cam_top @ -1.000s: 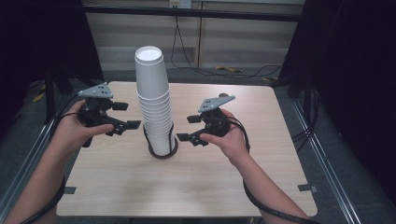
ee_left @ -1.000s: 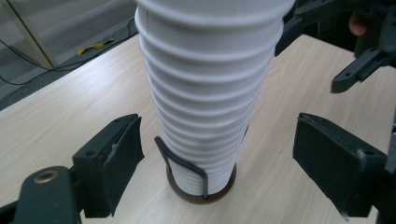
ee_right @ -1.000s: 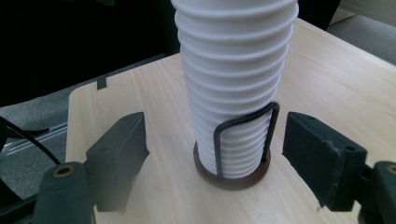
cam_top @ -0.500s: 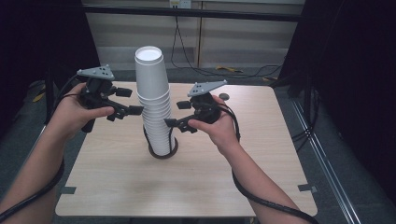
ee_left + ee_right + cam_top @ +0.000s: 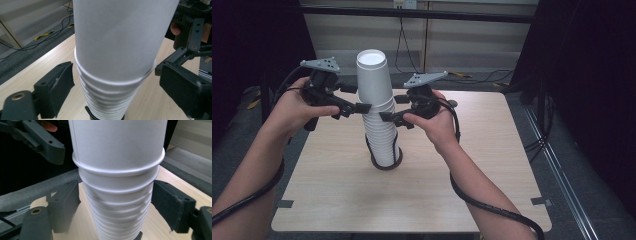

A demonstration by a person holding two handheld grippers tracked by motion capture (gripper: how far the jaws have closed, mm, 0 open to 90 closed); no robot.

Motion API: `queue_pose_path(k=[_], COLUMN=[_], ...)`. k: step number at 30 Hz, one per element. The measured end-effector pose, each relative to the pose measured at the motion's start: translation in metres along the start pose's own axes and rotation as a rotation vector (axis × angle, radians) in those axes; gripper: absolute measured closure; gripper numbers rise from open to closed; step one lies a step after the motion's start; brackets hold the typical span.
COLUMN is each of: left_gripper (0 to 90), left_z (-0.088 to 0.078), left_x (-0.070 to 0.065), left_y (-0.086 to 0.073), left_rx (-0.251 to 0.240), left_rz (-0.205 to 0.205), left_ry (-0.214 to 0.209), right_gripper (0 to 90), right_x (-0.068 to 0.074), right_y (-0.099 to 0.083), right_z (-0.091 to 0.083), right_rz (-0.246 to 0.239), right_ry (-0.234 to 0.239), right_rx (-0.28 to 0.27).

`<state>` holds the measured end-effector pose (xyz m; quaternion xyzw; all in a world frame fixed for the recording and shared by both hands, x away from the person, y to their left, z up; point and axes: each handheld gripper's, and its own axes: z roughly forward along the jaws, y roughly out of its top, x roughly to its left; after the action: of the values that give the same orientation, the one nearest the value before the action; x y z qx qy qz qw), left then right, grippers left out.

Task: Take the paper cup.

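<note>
Two grippers flank an upright stack of paper cups (image 5: pixel 379 117) mid-tabletop.
Left gripper (image 5: pixel 360 107) and right gripper (image 5: pixel 387 118) straddle the stack just below the top cup's rim, both released, jaws clear of the paper; the left's have just been opening.

1. stack of white paper cups (image 5: pixel 379 120): nested upside down, bases up, rolled rims in close rings down the side.
2. top cup (image 5: pixel 374 75): sits higher than the rest, most of its plain wall exposed, flat base uppermost.
3. pose: upright, leaning slightly.
4. place: on the light wooden table (image 5: pixel 462 190), near its middle, foot of the stack inside a black ring (image 5: pixel 387 164) lying on the tabletop.
</note>
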<state>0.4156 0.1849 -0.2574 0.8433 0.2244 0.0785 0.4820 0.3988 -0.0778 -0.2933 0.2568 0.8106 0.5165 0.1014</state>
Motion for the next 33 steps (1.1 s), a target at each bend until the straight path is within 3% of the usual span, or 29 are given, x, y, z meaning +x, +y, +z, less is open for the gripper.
queue_pose_path(k=[4,5,12,16,29,33], left_gripper=[12.5,14.0,12.3,11.3,6.0,6.8], left_z=[0.004,0.005,0.011,0.014,0.033,0.036], left_x=[0.002,0.002,0.001,0.000,-0.001,0.000], left_y=[0.002,0.003,0.007,0.010,0.012,0.010], left_rx=[-0.003,-0.014,-0.040,-0.059,-0.115,-0.141], left_rz=[-0.001,0.004,-0.008,0.009,-0.035,-0.028], left_ry=[-0.002,-0.005,-0.003,0.011,0.022,0.015], right_gripper=[23.0,23.2,20.8,20.4,18.1,17.7], right_x=[-0.003,-0.004,-0.002,-0.002,0.000,0.000], right_y=[0.001,0.002,0.003,0.003,0.004,0.004], right_z=[0.001,0.001,0.005,0.006,0.008,0.008], right_rz=[0.019,0.051,0.015,0.015,0.003,0.001], right_ry=[0.001,0.015,-0.013,-0.017,-0.024,-0.025], right_rx=[-0.014,-0.040,-0.024,-0.025,-0.027,-0.026])
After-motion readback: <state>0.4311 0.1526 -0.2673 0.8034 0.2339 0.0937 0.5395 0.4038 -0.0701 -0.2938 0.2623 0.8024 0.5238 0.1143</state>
